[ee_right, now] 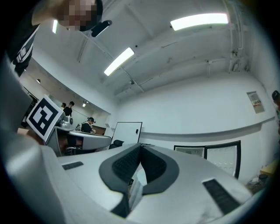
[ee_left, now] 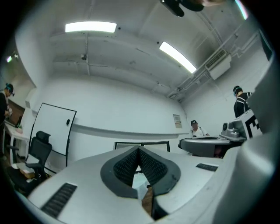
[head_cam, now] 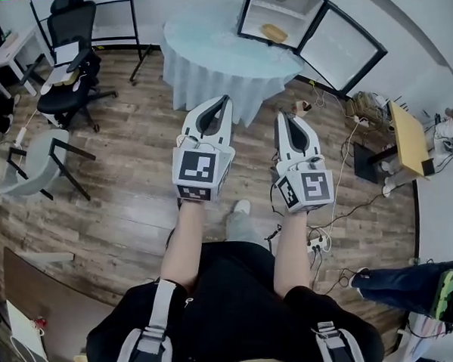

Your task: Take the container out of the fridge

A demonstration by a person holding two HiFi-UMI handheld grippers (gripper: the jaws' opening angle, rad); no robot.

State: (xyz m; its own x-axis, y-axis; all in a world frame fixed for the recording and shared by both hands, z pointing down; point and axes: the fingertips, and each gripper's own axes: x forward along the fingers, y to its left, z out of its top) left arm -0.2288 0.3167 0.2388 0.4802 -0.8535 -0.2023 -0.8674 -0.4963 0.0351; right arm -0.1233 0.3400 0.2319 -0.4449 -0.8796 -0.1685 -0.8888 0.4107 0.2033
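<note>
- Head view: the container (head_cam: 274, 32), a yellowish item, lies on a shelf inside the fridge (head_cam: 259, 12), whose door (head_cam: 342, 48) stands open. It is well apart from both grippers, on the far side of the round table (head_cam: 206, 83).
- Head view: the left gripper (head_cam: 226, 100) and the right gripper (head_cam: 280, 114) are side by side in front of the person. The forearms are extended, and the tips are directed toward the table and the fridge, above the wooden floor (head_cam: 128, 189).
- Left gripper view: the jaws are closed tip to tip, with nothing between the pads (ee_left: 127, 166). The gripper points roughly level, and the fridge frame shows just above the tips. The container cannot be made out here.
- Right gripper view: the jaws are closed together and empty. The fridge sits to the right of the tips, and a whiteboard (ee_right: 126, 131) to the left.
</note>
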